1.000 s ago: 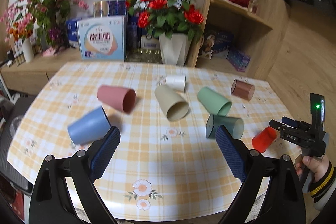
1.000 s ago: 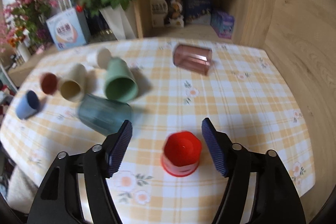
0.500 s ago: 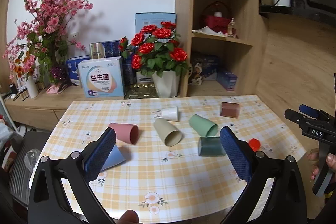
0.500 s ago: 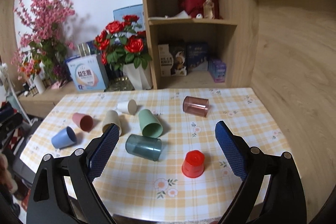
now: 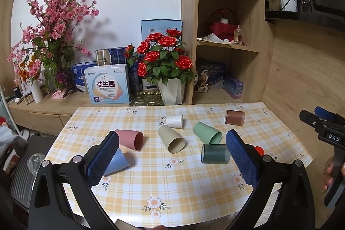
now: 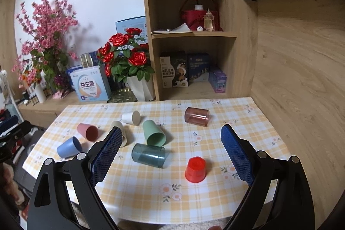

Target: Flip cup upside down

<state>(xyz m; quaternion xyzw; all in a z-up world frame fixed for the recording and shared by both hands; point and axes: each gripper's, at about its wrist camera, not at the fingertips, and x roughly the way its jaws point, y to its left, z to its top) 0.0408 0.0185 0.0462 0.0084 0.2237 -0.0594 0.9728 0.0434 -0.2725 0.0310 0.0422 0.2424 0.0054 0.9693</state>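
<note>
On the table [image 6: 248, 122], seven cups lie on their sides and one stands mouth-down. From the left in the right wrist view: a blue cup [image 6: 69, 147], a pink cup [image 6: 88, 132], a beige cup [image 6: 120, 133] partly hidden behind a gripper finger, a small white cup [image 6: 130, 117], a green cup [image 6: 153, 133], a dark clear cup [image 6: 148, 155] just in front of it, and a brownish clear cup [image 6: 197, 116] well apart at the back. The red cup [image 6: 195, 169] is already seen inverted near the front edge.

The cups are judged to be light, stiff plastic with smooth, somewhat slippery walls; a lying one may roll when nudged. A hold across the mid-wall, with the fingers on opposite sides, is judged best, so that the rim can be turned down to the table.

The left gripper [image 5: 172, 160] is held released, with nothing between its fingers, above the near edge. The right gripper [image 6: 170, 154] is likewise spread wide and empty, with the red cup and the dark clear cup showing between its fingers.
</note>
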